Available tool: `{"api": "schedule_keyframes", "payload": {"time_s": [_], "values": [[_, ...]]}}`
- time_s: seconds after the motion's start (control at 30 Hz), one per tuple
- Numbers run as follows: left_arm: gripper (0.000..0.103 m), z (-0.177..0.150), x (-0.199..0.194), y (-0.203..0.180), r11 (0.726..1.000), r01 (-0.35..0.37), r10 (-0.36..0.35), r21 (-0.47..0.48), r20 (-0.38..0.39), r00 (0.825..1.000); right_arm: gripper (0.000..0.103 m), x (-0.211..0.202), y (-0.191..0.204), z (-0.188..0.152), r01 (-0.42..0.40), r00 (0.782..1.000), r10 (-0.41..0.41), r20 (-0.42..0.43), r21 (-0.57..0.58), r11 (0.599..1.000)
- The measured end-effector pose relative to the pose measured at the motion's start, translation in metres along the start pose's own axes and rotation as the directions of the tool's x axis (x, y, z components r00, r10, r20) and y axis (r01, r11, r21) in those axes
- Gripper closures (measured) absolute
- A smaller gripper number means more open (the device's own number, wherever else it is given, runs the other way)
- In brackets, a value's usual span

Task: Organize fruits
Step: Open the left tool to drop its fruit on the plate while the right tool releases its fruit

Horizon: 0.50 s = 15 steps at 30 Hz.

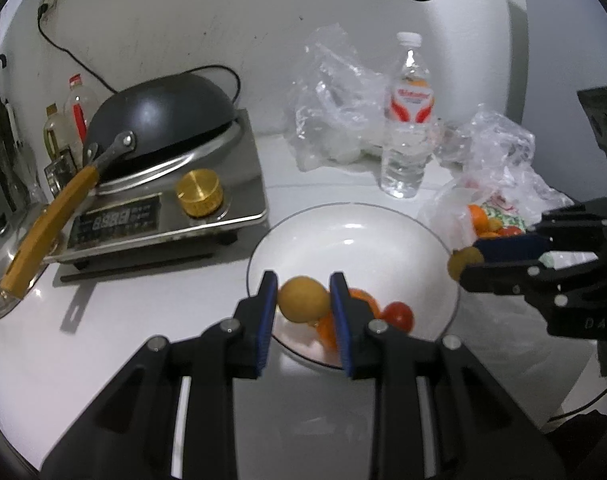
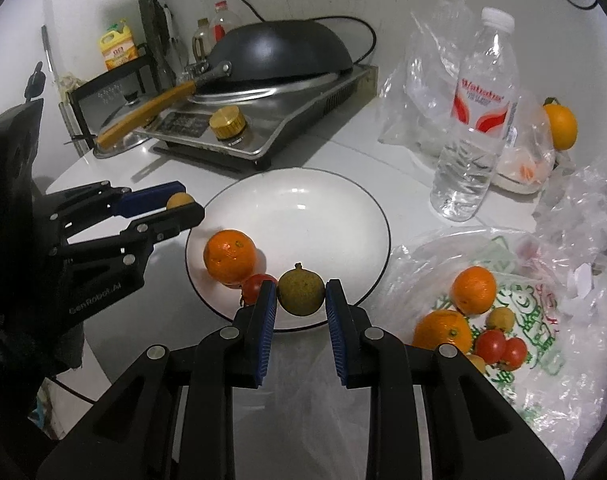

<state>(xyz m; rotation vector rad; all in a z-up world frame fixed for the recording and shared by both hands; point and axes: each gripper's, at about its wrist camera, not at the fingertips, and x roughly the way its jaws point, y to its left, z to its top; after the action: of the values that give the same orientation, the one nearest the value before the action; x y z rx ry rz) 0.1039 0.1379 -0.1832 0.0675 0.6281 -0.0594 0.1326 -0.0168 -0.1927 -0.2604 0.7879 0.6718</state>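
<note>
My left gripper [image 1: 303,279] is shut on a small round yellow-brown fruit [image 1: 303,302], held over the near rim of a white plate [image 1: 355,248]. In the right wrist view my right gripper [image 2: 300,285] is shut on a similar brownish-green fruit [image 2: 301,298] above the plate's [image 2: 303,216] near edge. An orange [image 2: 229,256] and a red tomato [image 2: 255,285] lie on the plate. The left gripper [image 2: 187,200] with its fruit shows at the plate's left. An open plastic bag [image 2: 543,320] to the right holds oranges [image 2: 473,290], tomatoes [image 2: 499,346] and another small fruit.
An induction cooker [image 2: 263,136] with an upturned black wok [image 2: 279,52] stands behind the plate. A water bottle [image 2: 475,120] and crumpled clear bags [image 2: 419,92] stand at the back right, with a lone orange [image 2: 559,126] by the wall. Oil bottles [image 1: 55,132] line the back left.
</note>
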Motion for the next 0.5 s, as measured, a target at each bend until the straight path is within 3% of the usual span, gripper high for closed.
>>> {"api": "schedule_keyframes", "payload": {"time_s": [0.5], "values": [[0.075,-0.003,0.032,0.015,1.0,0.017,-0.018,-0.02,-0.04,0.999,0.076,0.041,-0.001,0.006,-0.003,0.997,0.004,-0.08,0.018,1.0]]}}
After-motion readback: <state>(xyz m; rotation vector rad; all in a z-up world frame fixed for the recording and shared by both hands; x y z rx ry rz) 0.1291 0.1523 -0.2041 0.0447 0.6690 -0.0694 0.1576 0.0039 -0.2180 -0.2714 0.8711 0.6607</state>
